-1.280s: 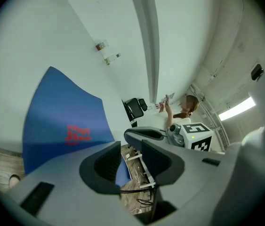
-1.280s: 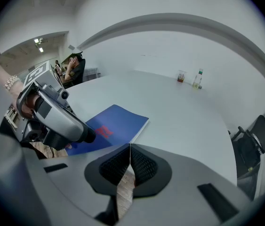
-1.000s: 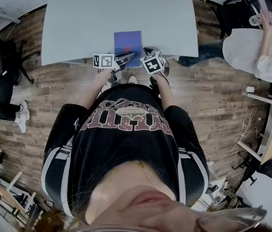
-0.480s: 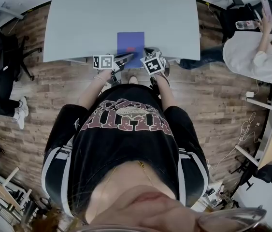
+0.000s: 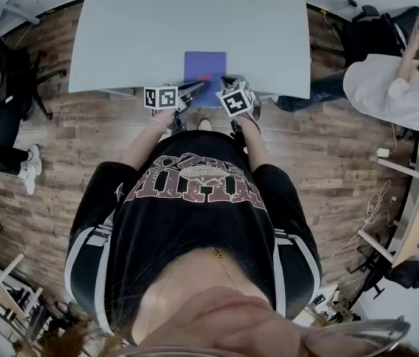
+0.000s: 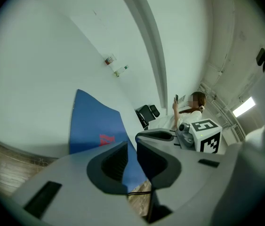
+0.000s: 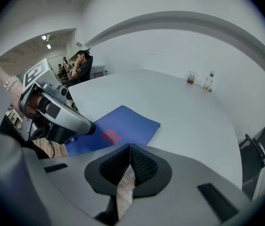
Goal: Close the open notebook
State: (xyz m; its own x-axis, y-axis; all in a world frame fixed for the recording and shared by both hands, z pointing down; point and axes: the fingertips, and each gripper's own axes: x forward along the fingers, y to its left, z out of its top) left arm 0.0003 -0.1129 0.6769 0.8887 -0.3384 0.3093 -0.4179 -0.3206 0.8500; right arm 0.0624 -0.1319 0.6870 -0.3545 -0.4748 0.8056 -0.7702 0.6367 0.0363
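The flat rectangular notebook [image 5: 205, 69] is covered in blue, with a small red mark. The smooth tabletop [image 5: 187, 21] is finished pale grey. The plank floor [image 5: 328, 147] is grained brown. The short-sleeved shirt [image 5: 202, 236] is black, lettered dark red.

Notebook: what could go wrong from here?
The blue notebook lies at the near edge of the table. The left tongs have just been closing, its cover showing in their gap, and could drag it off. The right tongs are shut on nothing, so nothing pins it.

Left gripper [image 6: 132, 149] fingers [image 6: 116, 161], just closing, stand narrowly apart, empty, before the blue notebook [image 6: 94, 126].
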